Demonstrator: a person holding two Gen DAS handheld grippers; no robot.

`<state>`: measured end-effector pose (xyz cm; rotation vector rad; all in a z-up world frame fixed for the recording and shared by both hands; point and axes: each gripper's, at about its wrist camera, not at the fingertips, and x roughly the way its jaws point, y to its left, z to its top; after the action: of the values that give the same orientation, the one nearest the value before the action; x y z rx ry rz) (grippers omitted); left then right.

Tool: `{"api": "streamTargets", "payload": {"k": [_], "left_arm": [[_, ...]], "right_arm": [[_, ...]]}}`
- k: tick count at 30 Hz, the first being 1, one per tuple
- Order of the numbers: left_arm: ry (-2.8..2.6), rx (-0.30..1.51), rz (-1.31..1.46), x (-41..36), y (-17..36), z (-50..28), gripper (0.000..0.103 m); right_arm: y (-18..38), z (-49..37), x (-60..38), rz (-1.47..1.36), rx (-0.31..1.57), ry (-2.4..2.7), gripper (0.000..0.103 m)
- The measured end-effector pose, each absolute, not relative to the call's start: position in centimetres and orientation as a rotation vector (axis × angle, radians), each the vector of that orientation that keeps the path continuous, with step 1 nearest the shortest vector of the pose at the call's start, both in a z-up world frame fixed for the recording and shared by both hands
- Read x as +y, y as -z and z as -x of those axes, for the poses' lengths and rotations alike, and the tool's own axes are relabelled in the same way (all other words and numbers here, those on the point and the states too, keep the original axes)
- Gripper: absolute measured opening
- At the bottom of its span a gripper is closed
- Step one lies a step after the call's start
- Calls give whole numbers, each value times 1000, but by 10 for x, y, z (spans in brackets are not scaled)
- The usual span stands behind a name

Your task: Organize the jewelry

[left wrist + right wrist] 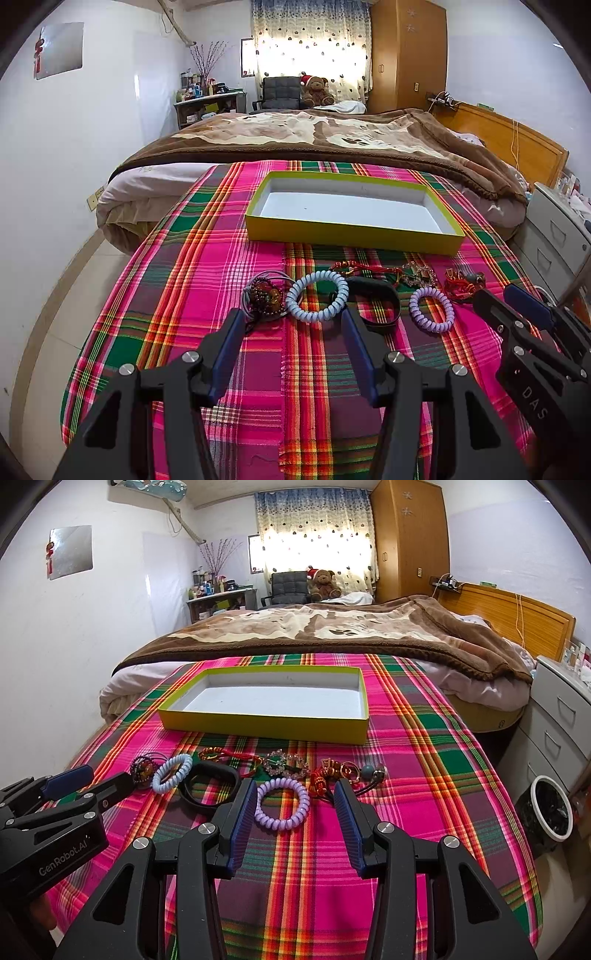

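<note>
A row of jewelry lies on the plaid cloth [207,258]: a dark bead bundle [264,295], a pale blue coil band [317,297], a black bracelet [376,295], a purple coil band [431,310], red cord pieces [461,282] and a crystal piece [286,764]. Behind them sits a yellow box [351,242] with an empty white inside. My left gripper [293,317] is open just short of the blue band. My right gripper [295,788] is open, with the purple band [282,808] between its fingers. Both are empty.
The cloth covers a table at the foot of a bed with a brown blanket [332,140]. A white drawer unit [561,716] and a bin [550,808] stand to the right. A wall is on the left.
</note>
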<state>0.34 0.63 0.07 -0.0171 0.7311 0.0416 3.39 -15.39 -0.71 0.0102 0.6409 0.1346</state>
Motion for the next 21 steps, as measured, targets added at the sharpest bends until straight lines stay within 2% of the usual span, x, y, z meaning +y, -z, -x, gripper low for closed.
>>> {"api": "streamTargets", "payload": {"k": [13, 21], "left_arm": [[-26, 755, 16, 8, 0, -14, 56], [29, 766, 98, 35, -1, -20, 57]], "right_arm": [[11, -41, -155, -15, 656, -151, 44], [24, -48, -167, -86, 735, -187, 44]]}}
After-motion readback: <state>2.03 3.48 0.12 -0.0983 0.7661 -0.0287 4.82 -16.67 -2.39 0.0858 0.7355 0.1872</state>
